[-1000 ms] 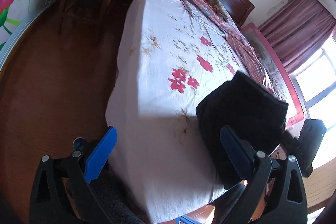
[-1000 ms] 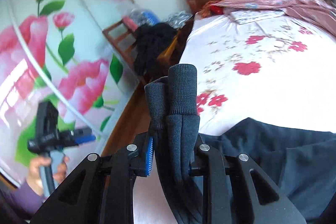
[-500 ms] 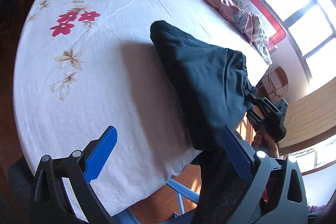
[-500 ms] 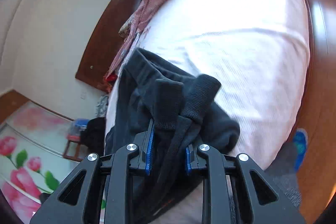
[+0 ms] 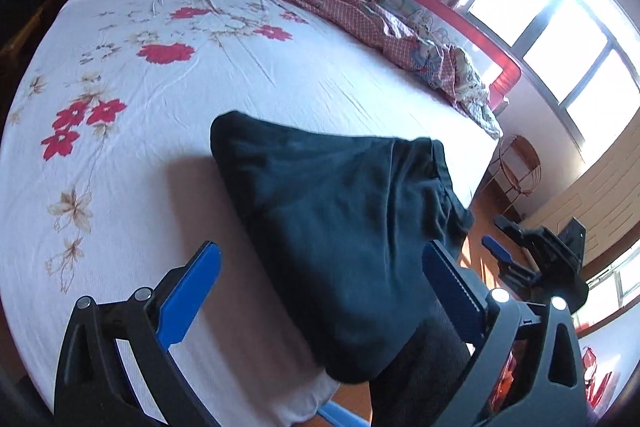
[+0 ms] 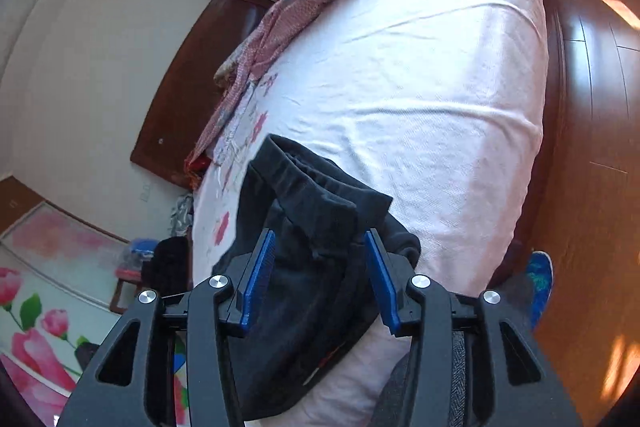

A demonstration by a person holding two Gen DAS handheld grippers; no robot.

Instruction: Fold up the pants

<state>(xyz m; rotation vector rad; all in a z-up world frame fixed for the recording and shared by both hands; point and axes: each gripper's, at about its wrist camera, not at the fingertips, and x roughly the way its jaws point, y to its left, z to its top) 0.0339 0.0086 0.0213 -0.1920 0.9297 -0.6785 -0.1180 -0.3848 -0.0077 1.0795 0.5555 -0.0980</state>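
The bed carried the dark pants folded at its near edge. The right gripper had just let go, jaws opening around the bunched cuffs; the left gripper stood spread and empty. Best withdraw straight back, lest a pad drag the fold.

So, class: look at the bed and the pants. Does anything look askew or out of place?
Yes. The dark pants sit bunched near the bed's corner, one end drooping over the edge instead of lying flat. The right gripper has just been opening its jaws, with the waistband loose between them. A checked blanket lies rumpled along the far side.
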